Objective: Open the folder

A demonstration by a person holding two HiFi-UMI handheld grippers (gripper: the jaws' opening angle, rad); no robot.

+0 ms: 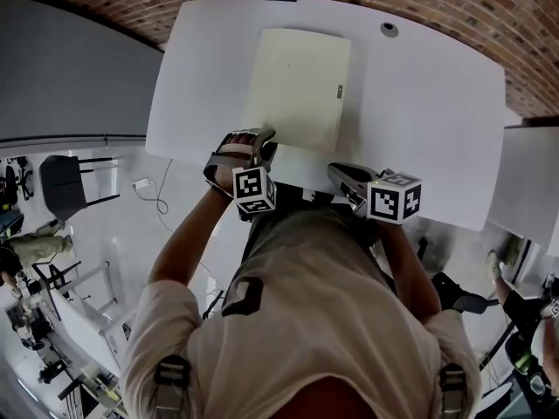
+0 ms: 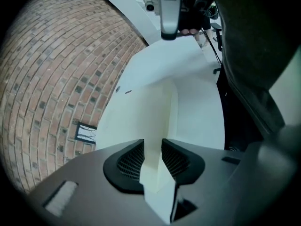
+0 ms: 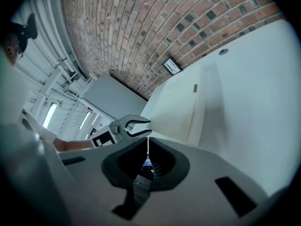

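Observation:
A cream folder (image 1: 297,85) lies flat and closed on the white table (image 1: 428,103), with a small label (image 1: 340,92) near its right edge. My left gripper (image 1: 259,140) is at the folder's near left corner. In the left gripper view that corner of the folder (image 2: 151,112) fills the gap between the pads, and my left gripper (image 2: 152,146) is shut on it. My right gripper (image 1: 335,170) hovers over the table's front edge, to the right of that corner, shut with nothing in it. From the right gripper view (image 3: 147,142) I see the folder (image 3: 178,107) and the left gripper (image 3: 143,126).
A brick wall (image 3: 155,27) runs behind the table. A round cable hole (image 1: 389,30) sits at the table's far right. A second white table (image 1: 524,182) stands to the right, and a dark chair (image 1: 65,186) on the floor to the left.

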